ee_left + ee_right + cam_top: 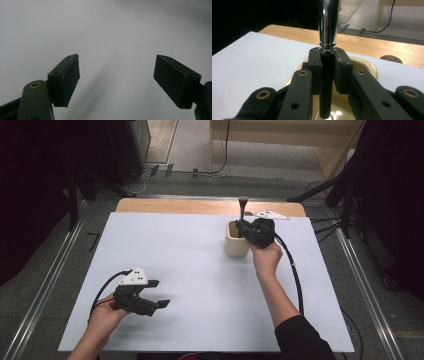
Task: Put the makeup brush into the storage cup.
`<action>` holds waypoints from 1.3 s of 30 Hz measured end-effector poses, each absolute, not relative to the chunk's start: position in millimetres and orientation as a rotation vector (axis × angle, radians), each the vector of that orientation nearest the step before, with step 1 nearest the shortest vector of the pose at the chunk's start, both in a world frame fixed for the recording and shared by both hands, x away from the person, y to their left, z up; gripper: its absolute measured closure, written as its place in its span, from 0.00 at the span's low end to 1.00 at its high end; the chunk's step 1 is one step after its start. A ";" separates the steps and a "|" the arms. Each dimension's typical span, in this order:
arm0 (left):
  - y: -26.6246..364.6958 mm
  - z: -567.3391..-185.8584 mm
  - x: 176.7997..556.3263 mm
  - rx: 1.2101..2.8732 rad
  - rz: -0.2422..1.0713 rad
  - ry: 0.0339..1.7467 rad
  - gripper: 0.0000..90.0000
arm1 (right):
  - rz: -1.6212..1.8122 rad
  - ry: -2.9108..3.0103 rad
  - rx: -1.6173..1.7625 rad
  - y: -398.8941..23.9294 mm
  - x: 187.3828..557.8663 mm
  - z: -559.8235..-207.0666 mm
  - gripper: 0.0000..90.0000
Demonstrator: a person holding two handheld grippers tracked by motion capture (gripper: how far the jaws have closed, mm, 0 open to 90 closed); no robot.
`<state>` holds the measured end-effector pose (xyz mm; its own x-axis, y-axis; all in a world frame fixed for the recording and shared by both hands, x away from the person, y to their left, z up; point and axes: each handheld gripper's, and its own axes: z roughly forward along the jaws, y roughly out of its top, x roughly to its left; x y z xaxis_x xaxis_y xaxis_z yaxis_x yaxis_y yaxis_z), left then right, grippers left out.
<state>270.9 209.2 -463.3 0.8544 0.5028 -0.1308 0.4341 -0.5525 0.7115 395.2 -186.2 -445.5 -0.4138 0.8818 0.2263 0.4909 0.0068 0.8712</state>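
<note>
Makeup brush (327, 50) is held upright w/ its black handle end down inside the cream cup (236, 240), far-right part of the white table (190, 270); it's clamped by the right gripper (327, 72). Left gripper (159, 293) is kept near the table's front-left, jaws wide apart, nothing between them.

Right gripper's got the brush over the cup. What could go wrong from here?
1. The right gripper clamps the brush on its slim black handle; it might slip or tilt.
2. The handle's lower end sits inside the cream cup; a sideways pull could tip the cup.
3. The cup stands near the white table's far edge and could be pushed off.
</note>
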 end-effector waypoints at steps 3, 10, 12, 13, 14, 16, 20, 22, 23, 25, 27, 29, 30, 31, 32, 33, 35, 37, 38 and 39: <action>209.3 -463.2 271.0 2.235 0.112 0.676 0.24 | 1.380 1.903 1.406 -186.4 394.7 -444.6 0.88; 209.6 -463.3 271.2 2.237 0.112 0.677 0.24 | 1.452 1.909 1.370 -193.8 388.9 -433.8 0.42; 209.4 -463.3 271.0 2.237 0.112 0.677 0.24 | 1.430 1.940 1.342 -195.2 386.0 -431.1 0.40; 209.3 -463.3 271.0 2.238 0.111 0.677 0.24 | 1.423 1.951 1.335 -195.5 384.8 -430.2 0.38; 209.3 -463.3 271.1 2.238 0.111 0.678 0.24 | 1.418 1.968 1.330 -196.0 383.0 -429.2 0.37; 209.5 -463.6 270.9 2.238 0.110 0.679 0.24 | 1.432 1.995 1.326 -196.6 379.8 -428.2 0.35; 209.6 -463.8 271.2 2.236 0.109 0.682 0.24 | 1.460 2.032 1.322 -197.7 371.6 -428.7 0.33; 209.2 -463.9 271.1 2.242 0.109 0.679 0.24 | 1.464 2.059 1.315 -198.0 367.9 -429.6 0.33; 209.0 -463.9 271.0 2.245 0.107 0.678 0.24 | 1.462 2.070 1.311 -197.8 366.5 -429.8 0.32; 208.9 -463.9 270.9 2.245 0.107 0.679 0.24 | 1.449 2.094 1.294 -197.0 362.6 -429.8 0.32; 209.1 -464.0 271.1 2.246 0.108 0.681 0.24 | 1.451 2.114 1.281 -196.5 358.7 -429.5 0.32; 209.1 -464.1 271.1 2.245 0.108 0.681 0.24 | 1.452 2.129 1.268 -196.4 354.6 -429.0 0.32; 209.2 -464.0 271.2 2.249 0.109 0.679 0.24 | 1.455 2.138 1.260 -196.1 352.2 -428.8 0.32; 209.0 -464.2 271.1 2.246 0.109 0.679 0.24 | 1.460 2.146 1.257 -195.7 350.8 -428.9 0.32; 208.9 -464.2 271.1 2.247 0.109 0.678 0.24 | 1.463 2.157 1.248 -195.3 348.5 -429.4 0.32; 209.0 -464.2 271.1 2.249 0.108 0.675 0.24 | 1.459 2.166 1.240 -195.0 347.3 -429.8 0.32; 208.8 -464.5 271.1 2.246 0.109 0.679 0.24 | 1.464 2.186 1.234 -193.9 343.2 -431.6 0.32; 209.1 -464.1 271.2 2.251 0.109 0.680 0.24 | 1.465 2.197 1.244 -193.6 340.0 -433.1 0.32; 209.0 -464.2 271.2 2.247 0.107 0.679 0.24 | 1.464 2.202 1.243 -193.6 338.4 -433.8 0.32; 209.0 -464.1 271.1 2.246 0.107 0.679 0.24 | 1.468 2.207 1.242 -193.4 337.0 -434.5 0.32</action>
<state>271.1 209.0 -464.1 0.8542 0.5030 -0.1316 0.4379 -0.5596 0.7036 337.0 -193.4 -434.5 -0.6213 0.7392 0.2600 0.5256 0.1471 0.8379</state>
